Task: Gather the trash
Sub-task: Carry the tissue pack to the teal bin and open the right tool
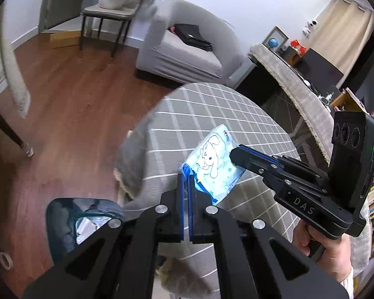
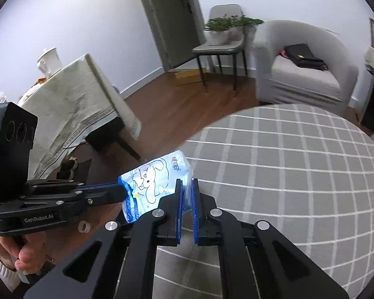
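While both grippers clamp it from opposite ends, a pale blue wrapper (image 1: 213,164) printed with a cartoon dog hangs in the air above the edge of a round table (image 1: 212,114) covered in a grey cloth with a white grid. From the left wrist camera, the left gripper (image 1: 186,174) has its blue-padded fingers closed on the wrapper's near, darker blue end, while the right gripper (image 1: 233,153) reaches in from the right side and pinches the opposite edge. The right wrist camera shows the same hold mirrored: the right gripper (image 2: 186,183) is shut on the wrapper (image 2: 154,177) at its right edge, and the left gripper (image 2: 123,191) comes in from the left, closed on the crinkled blue end. The wrapper is stretched between the two tools, tilted, with its printed face up, and it does not touch the tablecloth.

A person's hand (image 1: 329,251) grips the handle of the right tool, and another hand (image 2: 15,251) in a white knitted cuff holds the left one. Below the table edge, on the wooden floor (image 1: 69,114), stands a dark bin (image 1: 74,221) with paper inside, and a roll of tape (image 1: 5,260) lies near it. A grey armchair (image 2: 309,74) with a black bag (image 2: 304,56) on its seat stands beyond the table.
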Available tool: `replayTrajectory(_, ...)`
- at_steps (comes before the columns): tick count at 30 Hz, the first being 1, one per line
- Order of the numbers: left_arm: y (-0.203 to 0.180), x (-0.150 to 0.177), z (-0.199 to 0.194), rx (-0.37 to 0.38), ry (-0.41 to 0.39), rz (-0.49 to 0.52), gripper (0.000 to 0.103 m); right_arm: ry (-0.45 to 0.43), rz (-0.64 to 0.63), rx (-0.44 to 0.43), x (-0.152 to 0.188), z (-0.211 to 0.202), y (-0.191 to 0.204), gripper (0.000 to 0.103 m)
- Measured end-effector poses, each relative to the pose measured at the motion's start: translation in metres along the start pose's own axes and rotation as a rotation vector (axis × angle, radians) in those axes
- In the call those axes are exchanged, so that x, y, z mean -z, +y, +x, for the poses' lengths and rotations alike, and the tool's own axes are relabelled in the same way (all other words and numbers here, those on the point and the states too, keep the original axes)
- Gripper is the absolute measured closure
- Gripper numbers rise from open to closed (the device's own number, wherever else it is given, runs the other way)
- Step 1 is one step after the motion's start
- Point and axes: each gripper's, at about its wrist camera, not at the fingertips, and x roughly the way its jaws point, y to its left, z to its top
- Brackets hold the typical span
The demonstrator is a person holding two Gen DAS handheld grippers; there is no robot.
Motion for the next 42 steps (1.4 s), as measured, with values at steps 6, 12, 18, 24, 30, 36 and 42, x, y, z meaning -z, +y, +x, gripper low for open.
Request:
replayTrajectory(6, 0.037, 0.004, -0.027, -0.054, -0.007, -0.019, 0.100, 0.028, -0.044, -0.029, -0.007, 0.022, 0.040, 0.097)
replayTrajectory(12, 0.075, 0.017, -0.045, -0.091, 0.026, -0.058, 0.100, 0.093, -0.078, -0.042, -0.003, 0.046, 0.077, 0.097)
replayTrajectory(18, 0.102, 0.032, -0.053, -0.122, 0.060, -0.079, 0.101, 0.180, -0.089, -0.036, 0.004, 0.072, 0.107, 0.097)
replayTrajectory(24, 0.134, 0.044, -0.054, -0.140, 0.107, -0.122, 0.101, 0.251, -0.093, -0.023, 0.014, 0.091, 0.123, 0.097)
replayTrajectory(30, 0.148, 0.061, -0.043, -0.166, 0.183, -0.120, 0.101, 0.299, -0.107, -0.017, 0.022, 0.098, 0.132, 0.097)
replayTrajectory(36, 0.156, 0.075, -0.027, -0.201, 0.257, -0.104, 0.098, 0.314, -0.119, -0.010, 0.021, 0.100, 0.138, 0.096)
replayTrajectory(42, 0.164, 0.083, -0.016, -0.219, 0.293, -0.102, 0.083, 0.340, -0.134, -0.005, 0.023, 0.104, 0.142, 0.096)
